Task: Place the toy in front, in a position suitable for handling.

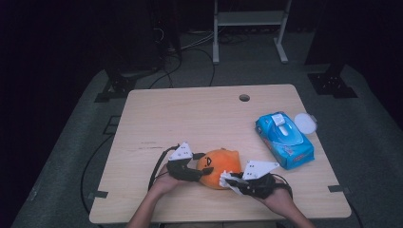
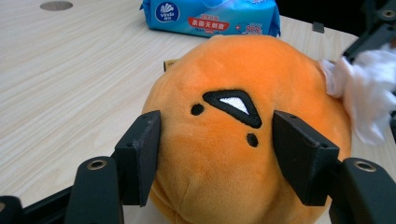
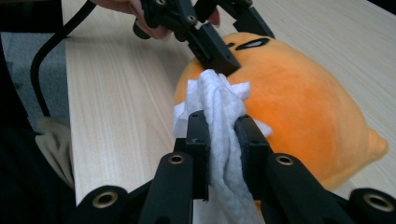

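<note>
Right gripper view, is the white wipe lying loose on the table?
No, the white wipe is clamped between the jaws of the right gripper, against the orange plush toy.

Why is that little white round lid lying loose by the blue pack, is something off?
The white lid lies detached on the table beside the blue wipes pack, whose flap stands open. Otherwise nothing looks spilled or damaged.

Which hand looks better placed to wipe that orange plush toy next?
The right gripper: its jaws pinch the crumpled white wipe against the round orange plush toy. The left gripper just steadies the toy.
</note>
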Tool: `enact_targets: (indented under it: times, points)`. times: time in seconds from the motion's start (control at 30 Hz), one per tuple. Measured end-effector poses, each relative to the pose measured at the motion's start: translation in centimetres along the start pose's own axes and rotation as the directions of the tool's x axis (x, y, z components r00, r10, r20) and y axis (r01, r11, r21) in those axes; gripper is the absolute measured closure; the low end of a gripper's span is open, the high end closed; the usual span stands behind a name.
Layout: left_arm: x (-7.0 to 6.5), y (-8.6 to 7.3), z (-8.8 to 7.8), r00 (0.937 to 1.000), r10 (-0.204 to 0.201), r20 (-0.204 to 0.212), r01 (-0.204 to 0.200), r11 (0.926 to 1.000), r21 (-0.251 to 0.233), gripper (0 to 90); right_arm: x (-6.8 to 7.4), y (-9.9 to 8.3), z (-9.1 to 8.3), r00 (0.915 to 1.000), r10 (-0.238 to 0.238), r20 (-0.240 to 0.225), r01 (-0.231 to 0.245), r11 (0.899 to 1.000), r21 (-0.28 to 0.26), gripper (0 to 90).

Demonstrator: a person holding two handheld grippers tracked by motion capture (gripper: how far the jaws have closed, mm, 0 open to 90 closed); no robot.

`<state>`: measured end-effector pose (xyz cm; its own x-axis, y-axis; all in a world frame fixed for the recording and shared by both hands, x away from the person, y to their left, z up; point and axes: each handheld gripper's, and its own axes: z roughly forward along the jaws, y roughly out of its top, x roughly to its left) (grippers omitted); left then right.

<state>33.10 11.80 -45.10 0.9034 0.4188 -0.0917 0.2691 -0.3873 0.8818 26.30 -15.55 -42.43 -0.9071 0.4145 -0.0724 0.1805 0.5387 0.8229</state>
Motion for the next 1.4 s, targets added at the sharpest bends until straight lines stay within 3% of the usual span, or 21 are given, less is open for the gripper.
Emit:
enact_targets:
  times: [0.17, 0.33, 0.43, 0.6, 0.67, 0.77, 0.87, 0.93, 1.0, 1.1, 1.17, 1.3, 1.37, 1.4]
  points:
    - [0.2, -0.1, 0.1, 0.9997, -0.023, 0.008, 0.023, 0.9997, -0.010, 35.3, -2.1, -1.1, -1.6, 0.9968, 0.060, 0.052, -0.059, 0.998, -0.017, 77.4]
    - [0.2, -0.2, -0.1, 0.9997, -0.024, 0.001, 0.024, 0.9997, -0.009, 34.6, -2.8, -2.0, -2.9, 0.9875, 0.060, 0.146, -0.062, 0.998, 0.008, 77.4]
    - [0.2, -0.2, 0.1, 0.9996, -0.028, 0.005, 0.028, 0.9995, -0.016, 34.5, -3.0, -2.0, -3.1, 0.9876, 0.083, 0.133, -0.083, 0.997, -0.010, 77.4]
    - [-0.6, 0.1, 0.4, 1.0000, -0.001, -0.003, 0.001, 1.0000, -0.007, 33.3, -1.8, -1.2, -1.3, 0.9944, 0.042, 0.097, -0.043, 0.999, 0.010, 77.4]
    - [-0.8, 0.5, -0.1, 0.9995, 0.023, 0.019, -0.023, 0.9997, 0.011, 29.9, -1.5, -1.2, -1.0, 0.9950, 0.024, 0.097, -0.026, 0.999, 0.028, 77.6]
    - [-0.7, 1.0, -1.2, 0.9983, 0.041, 0.042, -0.042, 0.9988, 0.025, 20.7, -1.6, -1.6, -1.4, 0.9951, 0.035, 0.093, -0.038, 0.999, 0.035, 77.7]
    - [-0.8, 0.5, -0.7, 0.9976, 0.052, 0.046, -0.054, 0.9975, 0.047, 26.9, -2.2, -2.0, -1.7, 0.9939, 0.053, 0.096, -0.057, 0.998, 0.036, 77.7]
    - [-1.2, 0.6, -0.5, 0.9970, 0.058, 0.052, -0.059, 0.9980, 0.024, 32.8, -2.1, -1.3, -2.1, 0.9931, 0.046, 0.108, -0.046, 0.999, 0.002, 77.6]
    - [-1.7, 1.0, -0.2, 0.9940, 0.093, 0.057, -0.094, 0.9955, 0.009, 35.0, -1.7, -0.6, -2.3, 0.9960, 0.051, 0.072, -0.048, 0.998, -0.044, 77.7]
    - [-2.6, 1.5, 0.2, 0.9859, 0.158, 0.057, -0.159, 0.9871, 0.021, 36.4, -0.9, 0.3, -1.6, 0.9959, -0.007, 0.091, 0.009, 1.000, -0.021, 77.6]
    - [-2.6, 1.3, 0.1, 0.9849, 0.165, 0.054, -0.166, 0.9859, 0.023, 36.9, -0.8, 0.2, -1.1, 0.9950, -0.023, 0.097, 0.023, 1.000, 0.000, 77.6]
    - [-2.5, 1.0, 0.2, 0.9876, 0.149, 0.051, -0.149, 0.9888, 0.009, 37.5, -1.8, -0.3, -1.6, 0.9927, 0.004, 0.121, -0.004, 1.000, -0.006, 77.7]
    - [-2.9, 1.2, 0.4, 0.9855, 0.163, 0.046, -0.164, 0.9863, 0.018, 37.5, -2.0, -0.2, -1.9, 0.9909, 0.023, 0.132, -0.021, 1.000, -0.017, 77.7]
    - [-3.2, 1.3, 0.5, 0.9814, 0.186, 0.046, -0.187, 0.9819, 0.026, 37.5, -1.8, 0.0, -1.8, 0.9912, 0.028, 0.129, -0.024, 0.999, -0.025, 77.7]
